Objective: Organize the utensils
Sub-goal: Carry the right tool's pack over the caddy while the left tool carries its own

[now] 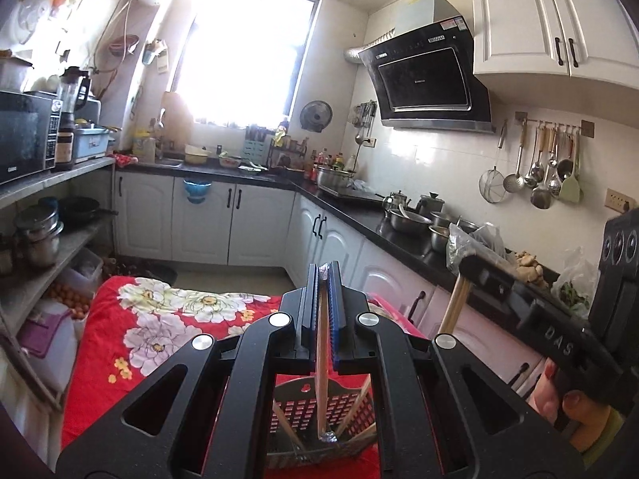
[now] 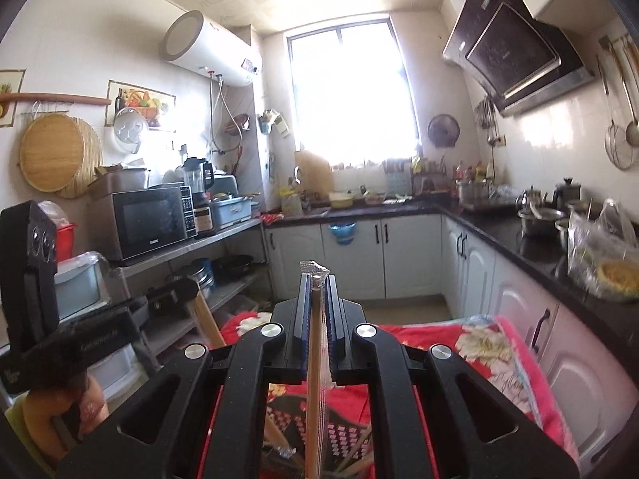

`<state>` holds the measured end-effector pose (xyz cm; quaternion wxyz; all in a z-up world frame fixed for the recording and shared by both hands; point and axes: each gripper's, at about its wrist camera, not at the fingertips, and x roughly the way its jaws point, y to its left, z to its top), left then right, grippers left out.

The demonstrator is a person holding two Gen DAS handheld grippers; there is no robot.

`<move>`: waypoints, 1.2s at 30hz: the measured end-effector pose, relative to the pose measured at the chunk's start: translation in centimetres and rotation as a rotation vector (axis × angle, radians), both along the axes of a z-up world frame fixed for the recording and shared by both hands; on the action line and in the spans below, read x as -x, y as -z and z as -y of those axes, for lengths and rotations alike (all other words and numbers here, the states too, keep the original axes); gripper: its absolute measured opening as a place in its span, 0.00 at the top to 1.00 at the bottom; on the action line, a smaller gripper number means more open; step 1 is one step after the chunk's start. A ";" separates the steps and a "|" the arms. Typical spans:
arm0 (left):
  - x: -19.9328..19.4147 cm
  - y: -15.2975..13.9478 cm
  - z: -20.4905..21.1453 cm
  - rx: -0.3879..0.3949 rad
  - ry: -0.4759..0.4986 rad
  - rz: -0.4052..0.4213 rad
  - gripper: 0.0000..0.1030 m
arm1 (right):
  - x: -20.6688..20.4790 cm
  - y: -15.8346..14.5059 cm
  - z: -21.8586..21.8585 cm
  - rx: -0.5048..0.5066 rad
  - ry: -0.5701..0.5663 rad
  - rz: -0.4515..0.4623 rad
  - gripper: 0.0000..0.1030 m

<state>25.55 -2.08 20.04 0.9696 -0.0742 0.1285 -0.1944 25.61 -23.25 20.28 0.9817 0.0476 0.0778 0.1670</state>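
Note:
My left gripper [image 1: 322, 275] is shut on a wrapped pair of wooden chopsticks [image 1: 322, 363] that hangs down into a dark perforated utensil holder [image 1: 319, 411] on the red floral cloth [image 1: 167, 319]. Other chopsticks lean inside the holder. My right gripper [image 2: 317, 277] is shut on another wrapped pair of chopsticks [image 2: 316, 391], held upright above the same holder [image 2: 343, 435]. The right gripper also shows in the left wrist view [image 1: 471, 263], holding its chopsticks. The left gripper shows at the left of the right wrist view [image 2: 175, 291].
A black counter [image 1: 359, 215] with pots, bowls and plastic bags runs along the right. White cabinets [image 2: 359, 255] stand below it. A shelf with a microwave [image 2: 151, 223] is on the left. Ladles hang on the wall [image 1: 539, 167].

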 end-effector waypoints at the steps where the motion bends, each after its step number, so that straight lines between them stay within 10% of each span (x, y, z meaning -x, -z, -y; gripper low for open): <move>1: -0.1 0.1 0.2 -0.003 -0.003 0.002 0.98 | -0.3 -0.1 0.0 0.004 0.005 0.007 0.93; 36: -2.9 8.5 2.3 -0.065 -0.016 -0.018 0.98 | -7.5 8.7 -1.0 0.031 0.087 -0.011 0.93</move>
